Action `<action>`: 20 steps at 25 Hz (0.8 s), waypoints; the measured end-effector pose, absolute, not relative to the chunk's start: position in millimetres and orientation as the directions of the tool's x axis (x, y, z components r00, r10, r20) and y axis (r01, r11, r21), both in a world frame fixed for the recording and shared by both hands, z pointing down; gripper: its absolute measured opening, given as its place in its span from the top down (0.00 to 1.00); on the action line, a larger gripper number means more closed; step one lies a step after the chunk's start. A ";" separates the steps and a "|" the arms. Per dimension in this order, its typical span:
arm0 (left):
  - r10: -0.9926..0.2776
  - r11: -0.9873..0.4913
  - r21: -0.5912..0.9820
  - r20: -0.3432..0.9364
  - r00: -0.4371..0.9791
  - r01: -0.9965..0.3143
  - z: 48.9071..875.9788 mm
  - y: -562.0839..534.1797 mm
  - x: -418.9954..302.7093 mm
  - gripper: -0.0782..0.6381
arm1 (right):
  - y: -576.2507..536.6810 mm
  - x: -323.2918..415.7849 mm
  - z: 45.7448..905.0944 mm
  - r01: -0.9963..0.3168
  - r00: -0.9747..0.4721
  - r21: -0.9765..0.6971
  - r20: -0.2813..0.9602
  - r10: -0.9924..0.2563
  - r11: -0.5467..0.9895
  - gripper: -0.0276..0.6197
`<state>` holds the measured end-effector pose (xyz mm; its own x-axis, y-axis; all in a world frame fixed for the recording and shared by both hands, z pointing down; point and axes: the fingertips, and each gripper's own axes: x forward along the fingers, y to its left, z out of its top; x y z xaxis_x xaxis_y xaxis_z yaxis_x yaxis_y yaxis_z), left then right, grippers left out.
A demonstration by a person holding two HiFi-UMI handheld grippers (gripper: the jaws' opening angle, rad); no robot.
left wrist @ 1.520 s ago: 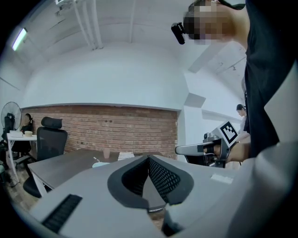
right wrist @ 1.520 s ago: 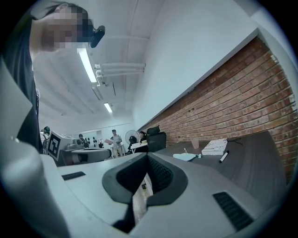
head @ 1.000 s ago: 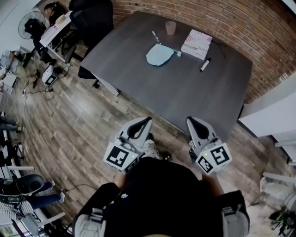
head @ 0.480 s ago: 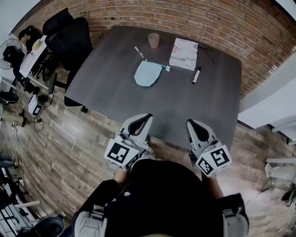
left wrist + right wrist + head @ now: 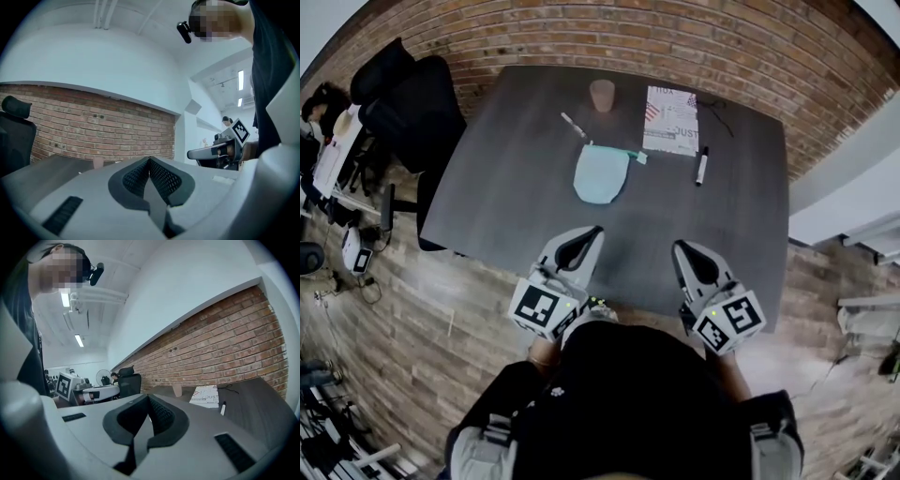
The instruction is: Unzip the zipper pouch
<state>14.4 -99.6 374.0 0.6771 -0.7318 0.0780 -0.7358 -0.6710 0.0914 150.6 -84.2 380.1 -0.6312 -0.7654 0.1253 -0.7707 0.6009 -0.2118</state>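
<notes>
a dark grey table (image 5: pixel 516 197) stands against a brick wall (image 5: pixel 675 37) on a wooden floor, with a black office chair (image 5: pixel 398 103) at its left corner. the zipper pouch (image 5: pixel 602 174), light blue and lying flat, sits near the middle of the table, well ahead of you. a small teal tab (image 5: pixel 638 157) sticks out at its far right corner, toward the printed booklet (image 5: pixel 671 120). a pen (image 5: pixel 574 126) lies just beyond the pouch's far left edge, a marker (image 5: pixel 703 166) lies to its right, and a cup (image 5: pixel 602 95) stands further back.

your left gripper (image 5: pixel 595 231) and right gripper (image 5: pixel 679 249) hang over the near edge of the table, side by side and well apart from the pouch. both sets of jaws are pressed together with nothing between them, so neither one holds anything, and nothing of the task is done yet.

what could go wrong, as i judge it:
- the pouch is soft and unanchored. pull the zipper with one gripper alone and the whole pouch will likely slide with it instead of opening, so pin the other end first.
- the tab looks small and sits low on the table. you could close on fabric or on nothing.
- your jaws are shut. reach in like that and you will only shove the pouch toward the pen and cup.
- a long pull toward the booklet may sweep the marker.
</notes>
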 end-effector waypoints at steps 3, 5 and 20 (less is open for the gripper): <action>-0.728 -0.674 0.101 0.082 0.681 -0.732 378.3 -116.9 -4.3 0.88 | -99.0 136.4 384.3 -0.784 -0.616 -0.210 0.144 -0.774 0.585 0.96; -0.724 -0.676 0.105 0.086 0.684 -0.729 381.3 -127.7 -15.6 0.88 | -108.5 128.5 387.0 -0.793 -0.604 -0.211 0.151 -0.783 0.571 0.96; -0.671 -0.731 0.085 0.089 0.736 -0.677 398.6 -201.6 -53.8 0.88 | -164.7 101.1 412.9 -0.860 -0.507 -0.186 0.206 -0.837 0.475 0.96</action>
